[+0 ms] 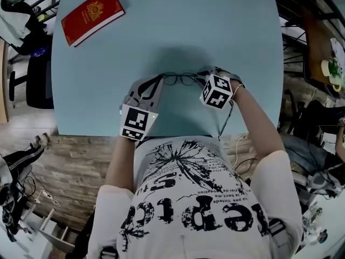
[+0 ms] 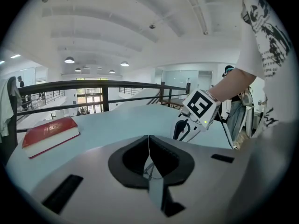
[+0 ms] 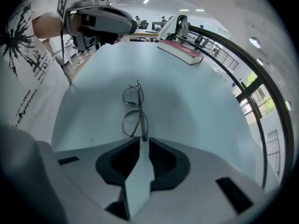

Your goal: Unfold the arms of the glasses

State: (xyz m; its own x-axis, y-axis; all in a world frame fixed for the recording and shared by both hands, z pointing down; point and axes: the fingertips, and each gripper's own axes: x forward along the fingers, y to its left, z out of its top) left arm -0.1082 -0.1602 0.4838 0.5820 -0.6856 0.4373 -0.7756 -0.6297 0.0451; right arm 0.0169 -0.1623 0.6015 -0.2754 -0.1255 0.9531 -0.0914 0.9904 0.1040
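Observation:
Thin dark wire glasses [image 1: 180,79] lie on the light blue table [image 1: 226,31], between my two grippers. My left gripper [image 1: 160,80] is at their left end. In the left gripper view its tips [image 2: 148,146] meet, and a thin wire part of the glasses [image 2: 150,164] shows in the gap just behind them. My right gripper [image 1: 205,75] points steeply down at the right end. In the right gripper view its jaws [image 3: 140,141] stand slightly apart, and the near end of the glasses [image 3: 134,111] lies just at their tips, not pressed.
A red book [image 1: 92,15] lies at the table's far left corner. The person's torso is against the near table edge. A dark railing [image 2: 103,85] runs beyond the far side. Chairs and cables stand on the floor around the table.

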